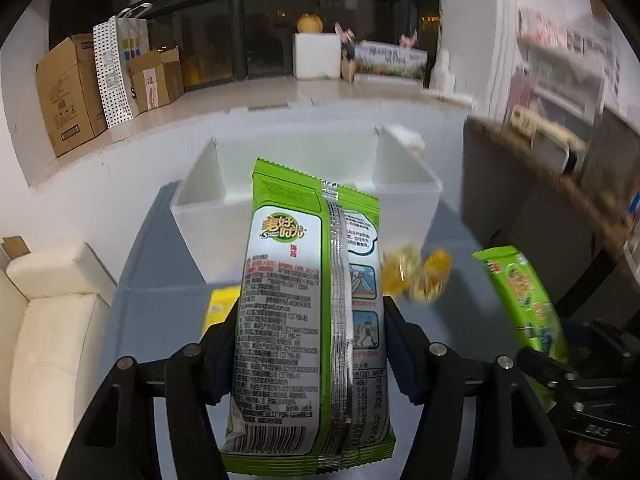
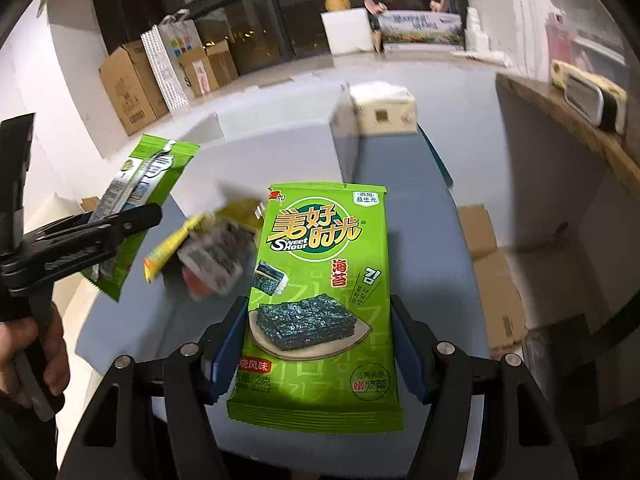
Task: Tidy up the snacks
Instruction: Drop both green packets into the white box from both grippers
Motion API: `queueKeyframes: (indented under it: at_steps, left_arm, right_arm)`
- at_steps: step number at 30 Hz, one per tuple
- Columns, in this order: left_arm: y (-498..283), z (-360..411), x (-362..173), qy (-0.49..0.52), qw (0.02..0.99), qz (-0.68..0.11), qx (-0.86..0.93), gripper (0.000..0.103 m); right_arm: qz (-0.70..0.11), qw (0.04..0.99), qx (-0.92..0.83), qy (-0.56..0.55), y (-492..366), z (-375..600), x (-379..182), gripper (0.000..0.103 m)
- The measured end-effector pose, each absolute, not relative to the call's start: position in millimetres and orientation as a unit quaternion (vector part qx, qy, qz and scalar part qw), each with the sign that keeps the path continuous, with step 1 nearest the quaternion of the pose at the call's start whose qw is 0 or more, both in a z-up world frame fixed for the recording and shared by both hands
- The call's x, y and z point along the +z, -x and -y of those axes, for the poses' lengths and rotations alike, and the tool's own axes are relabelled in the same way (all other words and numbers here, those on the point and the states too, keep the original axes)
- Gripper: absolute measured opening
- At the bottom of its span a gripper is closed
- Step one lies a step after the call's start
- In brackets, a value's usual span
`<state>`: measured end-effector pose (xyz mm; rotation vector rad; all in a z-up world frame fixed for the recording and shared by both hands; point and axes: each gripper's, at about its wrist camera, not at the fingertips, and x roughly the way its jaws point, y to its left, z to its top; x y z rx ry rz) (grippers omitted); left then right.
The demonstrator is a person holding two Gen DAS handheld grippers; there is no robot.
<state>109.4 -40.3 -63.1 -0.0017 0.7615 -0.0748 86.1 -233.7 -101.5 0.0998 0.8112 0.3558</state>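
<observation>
A grey table (image 1: pixel 160 280) in a dim room, white divided bin (image 1: pixel 304 200) at its far end.
Each gripper pinches a green seaweed packet aloft, left gripper (image 1: pixel 308 344) and its packet (image 1: pixel 312 300) facing the bin, likely for dropping in; right gripper (image 2: pixel 320 344) holds its packet (image 2: pixel 320 288) above loose snacks (image 2: pixel 208 252).

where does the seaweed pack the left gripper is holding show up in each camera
Left wrist view: the back-side-out seaweed pack fills the centre, clamped in the left hand-held gripper.
Right wrist view: same pack at left, seen edge-on and tilted.
Shared landmark: the white divided box on the table behind.
</observation>
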Motion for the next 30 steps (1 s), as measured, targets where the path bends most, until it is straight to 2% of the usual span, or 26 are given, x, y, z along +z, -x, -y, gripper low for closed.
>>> queueKeyframes:
  at_steps: [9, 16, 18, 19, 20, 24, 30]
  left_arm:
    - [-196, -4, -18, 0.038, 0.931, -0.356, -0.067, 0.068]
    - [-277, -6, -21, 0.049, 0.925, -0.366, -0.086, 0.068]
    - [-294, -6, -32, 0.055, 0.914, -0.388, -0.108, 0.081]
    - [-300, -9, -36, 0.050, 0.914, -0.392, -0.089, 0.096]
    - [-305, -14, -39, 0.048, 0.915, -0.394, -0.071, 0.103]
    - [-307, -32, -53, 0.076, 0.907, -0.406, -0.079, 0.103]
    - [-281, -42, -54, 0.056, 0.916, -0.393, -0.055, 0.103]
  right_arm:
    - [-0.353, 0.917, 0.183, -0.038, -191, 205, -40, 0.071]
    - [-0.354, 0.921, 0.164, 0.001, -286, 178, -29, 0.073]
    - [-0.363, 0.917, 0.165, 0.013, -300, 174, -33, 0.081]
    - [-0.366, 0.918, 0.152, 0.025, -306, 171, -35, 0.083]
    - [-0.367, 0.919, 0.141, 0.026, -308, 173, -37, 0.088]
    - [-0.361, 0.920, 0.151, -0.020, -307, 187, -42, 0.103]
    - [-0.351, 0.922, 0.157, -0.040, -288, 195, -39, 0.103]
